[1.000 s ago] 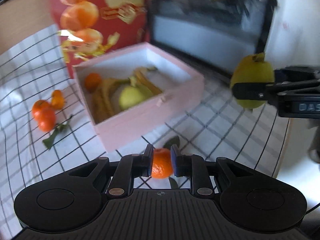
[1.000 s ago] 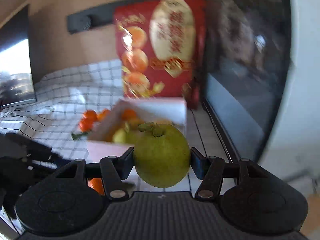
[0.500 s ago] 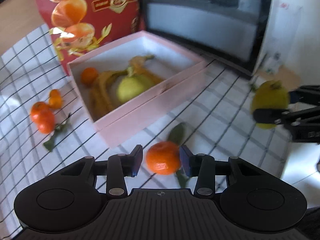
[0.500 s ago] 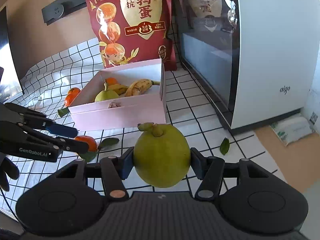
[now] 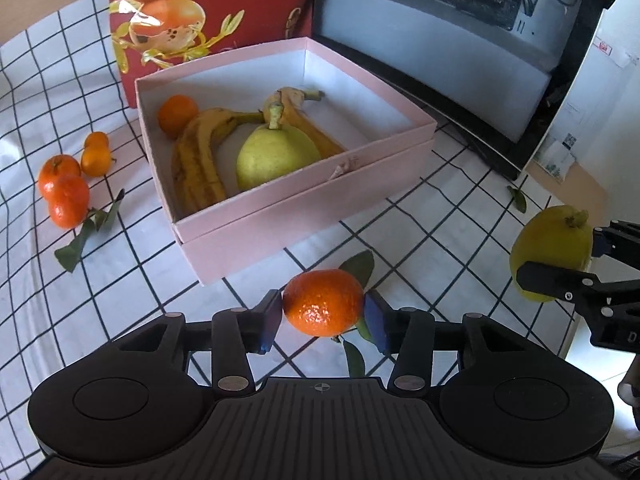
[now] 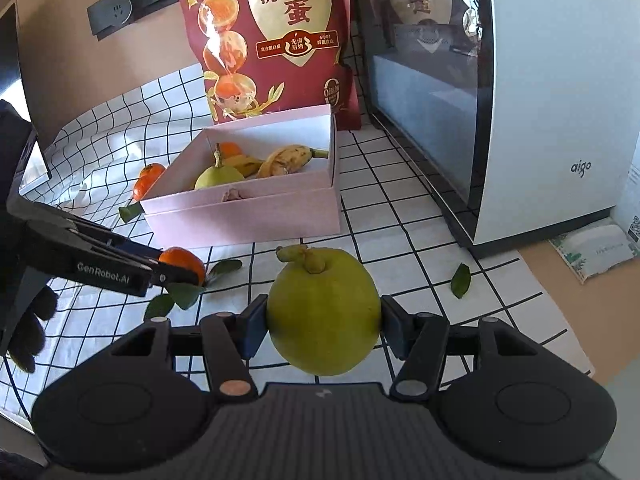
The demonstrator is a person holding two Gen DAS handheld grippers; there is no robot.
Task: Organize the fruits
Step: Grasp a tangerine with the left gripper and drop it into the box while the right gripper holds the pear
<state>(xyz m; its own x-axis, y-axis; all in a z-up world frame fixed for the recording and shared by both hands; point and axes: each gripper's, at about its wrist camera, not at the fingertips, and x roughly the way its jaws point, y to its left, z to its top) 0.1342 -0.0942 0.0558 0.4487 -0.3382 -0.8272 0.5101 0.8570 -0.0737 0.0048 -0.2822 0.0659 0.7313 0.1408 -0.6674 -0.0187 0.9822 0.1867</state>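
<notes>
1. Far left on the checked cloth [image 5: 48,92], three loose tangerines [image 5: 68,184] lie in a cluster well apart from the box, with a leafy sprig beside them.
2. The pink box [image 5: 304,216] stands open near the middle, in front of a red snack bag [image 6: 272,36]. Inside lie a small tangerine in the far left corner, bananas [image 5: 200,160] and a pale pear [image 5: 276,152] with its stem up.
3. The left gripper [image 5: 323,316] has its jaws apart; they have just been opening. A tangerine [image 5: 323,307] sits between the blue pads on the cloth in front of the box. The left pad looks to touch its skin; on the right I cannot tell whether there is a gap.
4. The right gripper [image 6: 323,326] is clamped on a large green pear [image 6: 323,312], both pads pressed into its sides, stem upward, held above the cloth to the right of the box.
5. The left wrist view alone shows the full loose cluster and the box's inner left corner. The right wrist view alone shows the white appliance [image 6: 552,92] with its dark glass door, a wall socket, the bag's upper print, and the left gripper's side reaching the tangerine among leaves.
</notes>
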